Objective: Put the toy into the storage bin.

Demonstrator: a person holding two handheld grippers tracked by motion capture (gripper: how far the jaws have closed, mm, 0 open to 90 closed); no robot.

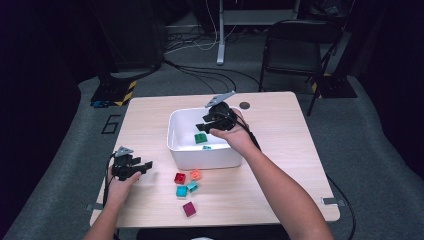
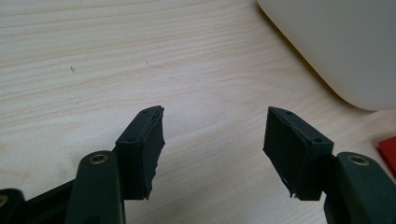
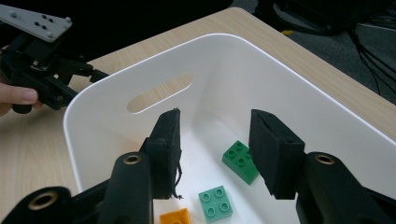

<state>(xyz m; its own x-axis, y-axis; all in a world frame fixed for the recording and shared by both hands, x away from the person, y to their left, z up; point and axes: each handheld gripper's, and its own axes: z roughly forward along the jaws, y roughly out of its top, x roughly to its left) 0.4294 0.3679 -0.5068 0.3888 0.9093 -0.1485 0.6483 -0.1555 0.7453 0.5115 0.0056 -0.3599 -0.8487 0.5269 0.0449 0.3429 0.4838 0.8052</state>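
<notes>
A white bin (image 1: 205,160) stands mid-table. My right gripper (image 1: 207,124) hangs over its inside, jaws open and empty. In the right gripper view the right gripper (image 3: 215,119) looks down on the bin (image 3: 280,74). On its floor lie a green brick (image 3: 240,161), a mint brick (image 3: 215,201) and an orange brick (image 3: 175,217). My left gripper (image 1: 146,166) rests low at the table's front left, open, with bare wood between its jaws (image 2: 215,114). Loose on the table in front of the bin are red (image 1: 180,178), orange (image 1: 195,174), cyan (image 1: 181,191), mint (image 1: 192,187) and magenta (image 1: 189,208) bricks.
The bin's wall (image 2: 345,46) rises to the right of the left gripper, and a red brick's corner (image 2: 388,151) shows at that view's right edge. A dark round disc (image 1: 244,105) lies behind the bin. A folding chair (image 1: 295,50) stands beyond the table.
</notes>
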